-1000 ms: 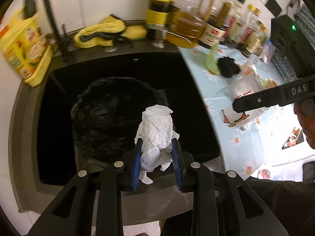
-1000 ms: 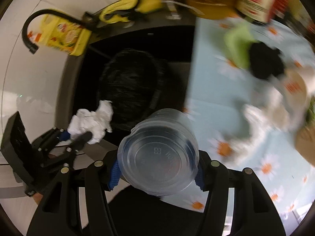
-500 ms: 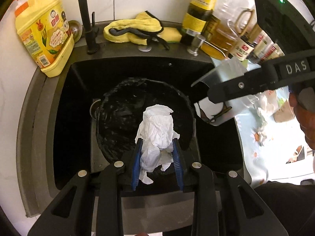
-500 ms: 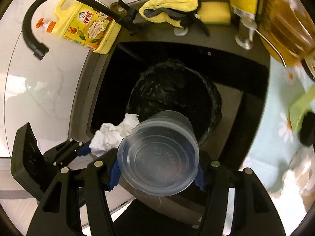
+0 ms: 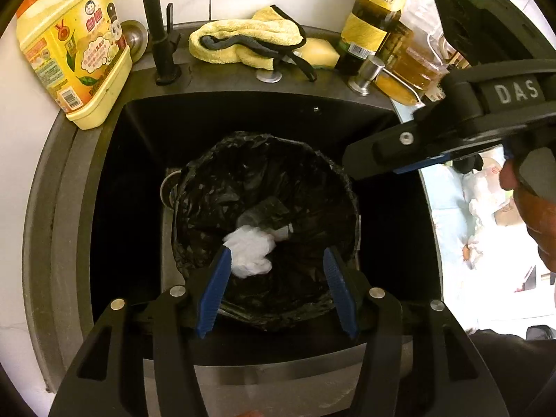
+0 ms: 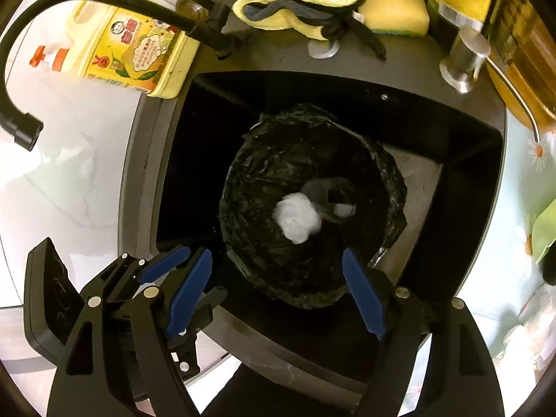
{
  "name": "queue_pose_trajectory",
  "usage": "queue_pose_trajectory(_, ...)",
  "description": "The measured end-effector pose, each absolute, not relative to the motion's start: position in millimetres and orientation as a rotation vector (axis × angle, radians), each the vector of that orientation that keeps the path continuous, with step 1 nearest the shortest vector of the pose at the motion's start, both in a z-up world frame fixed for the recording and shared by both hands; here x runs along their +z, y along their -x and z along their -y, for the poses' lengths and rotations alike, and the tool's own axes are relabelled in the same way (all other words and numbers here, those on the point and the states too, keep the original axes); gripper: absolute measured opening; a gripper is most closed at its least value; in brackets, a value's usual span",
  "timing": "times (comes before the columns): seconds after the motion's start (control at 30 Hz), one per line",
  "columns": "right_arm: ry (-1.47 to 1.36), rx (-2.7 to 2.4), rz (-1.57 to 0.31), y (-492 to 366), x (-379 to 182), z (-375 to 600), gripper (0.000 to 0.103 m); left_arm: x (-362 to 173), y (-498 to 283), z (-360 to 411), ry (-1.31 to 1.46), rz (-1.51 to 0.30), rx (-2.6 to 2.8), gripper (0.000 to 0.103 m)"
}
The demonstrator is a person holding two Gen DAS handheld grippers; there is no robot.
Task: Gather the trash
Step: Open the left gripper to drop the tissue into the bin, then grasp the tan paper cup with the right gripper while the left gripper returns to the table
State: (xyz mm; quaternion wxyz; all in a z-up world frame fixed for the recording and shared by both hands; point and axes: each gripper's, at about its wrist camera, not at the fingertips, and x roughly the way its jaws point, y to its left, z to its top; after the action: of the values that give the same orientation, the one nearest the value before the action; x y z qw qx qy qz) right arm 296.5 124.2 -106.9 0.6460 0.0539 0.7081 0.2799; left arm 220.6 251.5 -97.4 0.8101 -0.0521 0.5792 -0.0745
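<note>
My left tongs [image 5: 278, 288] and my right tongs [image 6: 278, 295] both hang over the black-lined bin [image 5: 208, 187] that stands in the dark sink [image 5: 243, 111], and both are spreading their jaws with nothing between the blue pads. The crumpled white tissue [image 5: 250, 250] lies down in the bin, below my left tongs and apart from the pads, nearer the left pad than the right. Beside it, touching or nearly so, rests the clear plastic cup [image 5: 264, 213], tipped on its side against the liner; from the right wrist view the same tissue sits at the middle of the bin with the cup just behind it, both well below my pads.

I judge the tissue to be almost weightless, soft and easily squashed, so any pinch across its bulk would hold it, though loose flaps could tear or trail. The cup looks light, thin-walled and slippery. It would flex and might crack if squeezed hard, so I would take it across the body near the rim, gently.

More litter seems to lie on the flowered worktop [image 5: 451, 208] past the sink's right edge, too blurred to name.
</note>
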Motion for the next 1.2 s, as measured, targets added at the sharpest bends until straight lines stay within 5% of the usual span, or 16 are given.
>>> queue_pose_trajectory(0.67,-0.197,0.546,-1.484,-250.7,-65.5,-31.1,0.081,-65.6,-207.3,-206.3,0.03,-1.19,-0.225,0.054)
queue_pose_trajectory(0.77,-0.202,0.518,-1.461,-240.1,-60.2,-2.6,0.083,-60.8,-203.2,-192.8,0.017,-1.189,-0.246,0.067)
queue_pose_trajectory(1.2,-0.184,0.316,-1.375,-205.8,-34.4,152.2,0.089,-49.6,-210.1,-93.2,-0.085,-1.191,-0.389,0.067)
